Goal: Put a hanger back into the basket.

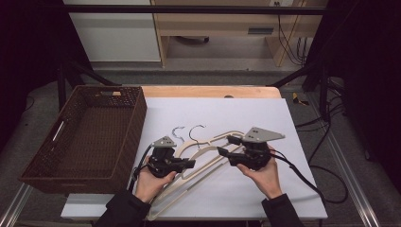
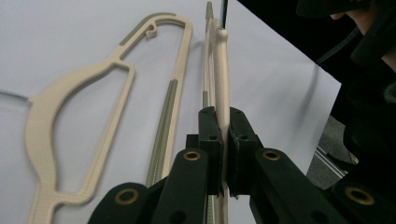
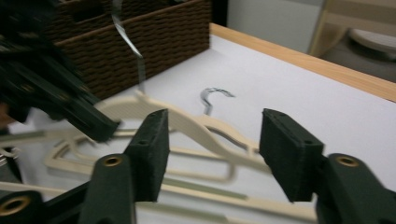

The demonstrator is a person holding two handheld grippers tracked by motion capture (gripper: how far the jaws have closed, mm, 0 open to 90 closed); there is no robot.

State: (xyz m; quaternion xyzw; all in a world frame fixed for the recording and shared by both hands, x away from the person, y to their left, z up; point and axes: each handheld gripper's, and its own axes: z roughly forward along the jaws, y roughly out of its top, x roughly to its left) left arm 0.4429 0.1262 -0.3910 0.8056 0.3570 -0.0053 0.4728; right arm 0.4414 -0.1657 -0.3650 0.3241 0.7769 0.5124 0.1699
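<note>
Two cream hangers with metal hooks lie crossed on the white sheet (image 1: 236, 113). My left gripper (image 1: 191, 163) is shut on one hanger (image 2: 222, 88), which appears edge-on between its pads and tilted up off the sheet; its hook (image 3: 126, 32) rises near the basket. The other hanger (image 2: 112, 79) lies flat, its hook (image 3: 212, 95) on the sheet. My right gripper (image 3: 212, 149) stands open just above the flat hanger's arm (image 1: 213, 141), with nothing between its pads. It points toward the left gripper (image 3: 60, 102).
A dark brown woven basket (image 1: 137, 123) stands on the table's left, with nothing visible inside it. The table's wooden far edge (image 1: 213, 91) runs behind the sheet. Cables trail off the right side (image 1: 307, 179). Bare sheet extends to the far right.
</note>
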